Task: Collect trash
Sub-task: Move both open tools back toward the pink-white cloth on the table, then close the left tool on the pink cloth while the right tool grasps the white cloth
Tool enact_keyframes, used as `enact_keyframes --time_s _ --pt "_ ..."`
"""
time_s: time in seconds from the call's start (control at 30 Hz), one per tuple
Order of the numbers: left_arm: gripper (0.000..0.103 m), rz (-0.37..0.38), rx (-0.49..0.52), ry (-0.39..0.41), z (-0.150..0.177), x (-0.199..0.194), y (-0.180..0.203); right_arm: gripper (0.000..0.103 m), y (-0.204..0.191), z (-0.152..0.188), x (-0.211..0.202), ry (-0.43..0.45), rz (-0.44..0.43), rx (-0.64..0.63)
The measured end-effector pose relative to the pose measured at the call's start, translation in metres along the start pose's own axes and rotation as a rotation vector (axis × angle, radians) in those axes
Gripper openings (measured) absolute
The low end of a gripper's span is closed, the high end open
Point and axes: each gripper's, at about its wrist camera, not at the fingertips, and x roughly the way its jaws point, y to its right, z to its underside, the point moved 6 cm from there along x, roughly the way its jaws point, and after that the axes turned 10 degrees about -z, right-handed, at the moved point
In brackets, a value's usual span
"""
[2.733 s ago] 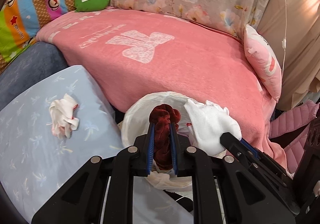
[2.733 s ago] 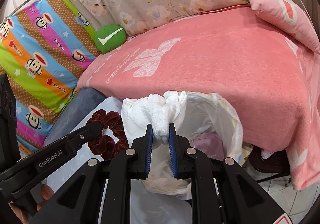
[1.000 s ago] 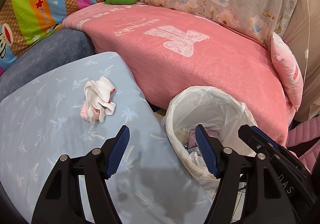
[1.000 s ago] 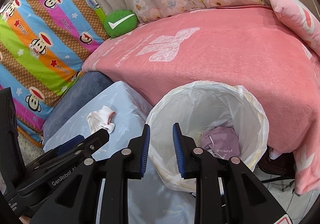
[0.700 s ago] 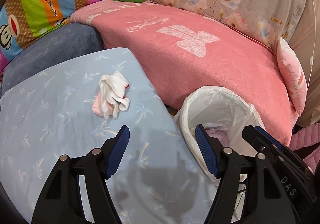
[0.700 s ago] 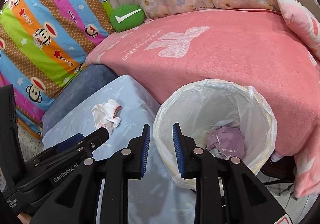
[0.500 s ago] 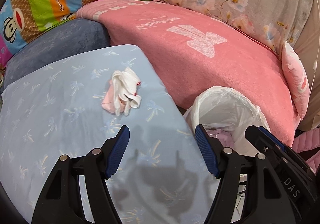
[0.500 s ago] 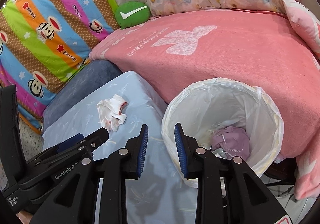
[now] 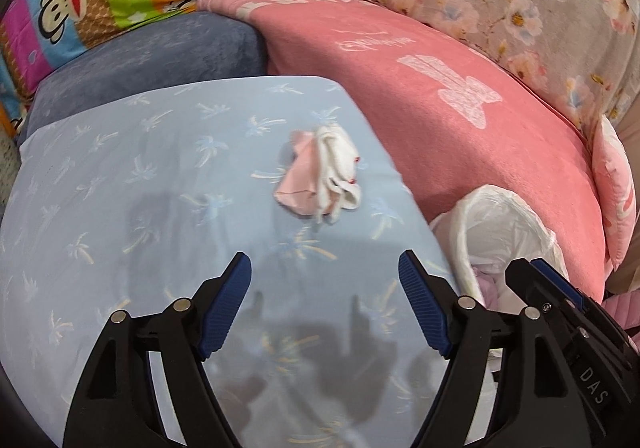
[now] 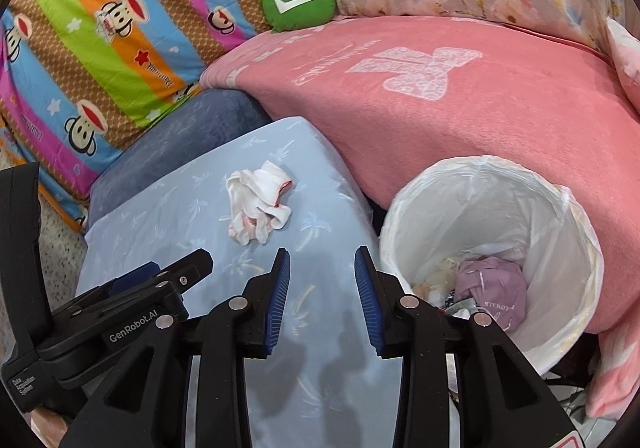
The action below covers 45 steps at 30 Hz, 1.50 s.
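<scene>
Both grippers' jaws empty, just widening: left gripper faces crumpled cloth, likely next for bin.

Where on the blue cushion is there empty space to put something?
The blue cushion is bare left of the crumpled cloth and in front of it, toward the open left gripper. Its right edge is crowded: the bin stands right beside it, under the pink blanket.

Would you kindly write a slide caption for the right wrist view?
Right gripper, empty, jaws just opening, above pale blue cushion bearing a crumpled white cloth, beside the lined bin.
</scene>
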Motion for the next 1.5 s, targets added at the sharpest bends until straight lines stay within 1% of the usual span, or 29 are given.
enact_keyframes --time_s 0.1,0.3,0.47,0.67,0.9,1.0,1.07,1.1,1.13,1.27,1.4,1.5 --pt "0.076 -0.021 -0.031 -0.012 -0.001 0.008 -0.021 0.039 -0.015 -0.002 0.016 -0.018 -0.006 -0.031" --pt "0.076 -0.062 -0.088 -0.032 -0.005 0.022 -0.058 0.040 -0.042 -0.011 0.051 -0.050 -0.024 -0.081" --pt "0.076 -0.085 -0.122 -0.042 -0.010 0.032 -0.080 0.040 -0.062 -0.019 0.086 -0.074 -0.029 -0.118" --pt "0.076 -0.098 -0.146 -0.053 -0.018 0.046 -0.097 0.040 -0.073 -0.031 0.121 -0.088 -0.034 -0.129" --pt "0.076 -0.107 -0.129 -0.049 -0.030 0.058 -0.096 0.040 -0.071 -0.048 0.153 -0.093 -0.023 -0.115" --pt "0.076 -0.096 -0.129 -0.053 -0.035 0.063 -0.093 0.030 -0.063 -0.050 0.164 -0.104 -0.016 -0.103" --pt "0.076 -0.091 -0.120 -0.055 -0.038 0.066 -0.088 0.009 -0.058 -0.048 0.166 -0.114 -0.016 -0.092" --pt "0.076 -0.088 -0.116 -0.054 -0.039 0.067 -0.085 0.005 -0.056 -0.047 0.166 -0.115 -0.014 -0.087" --pt "0.076 -0.085 -0.109 -0.054 -0.040 0.068 -0.081 0.003 -0.051 -0.047 0.163 -0.110 -0.012 -0.077" --pt "0.076 -0.066 -0.081 -0.056 -0.044 0.075 -0.065 0.003 -0.038 -0.048 0.145 -0.076 -0.017 -0.046" --pt "0.076 -0.034 -0.057 -0.066 -0.047 0.084 -0.042 0.003 -0.026 -0.045 0.128 -0.053 -0.011 -0.029" --pt "0.076 0.000 -0.038 -0.082 -0.046 0.092 -0.021 0.003 -0.016 -0.042 0.123 -0.049 -0.012 -0.005"
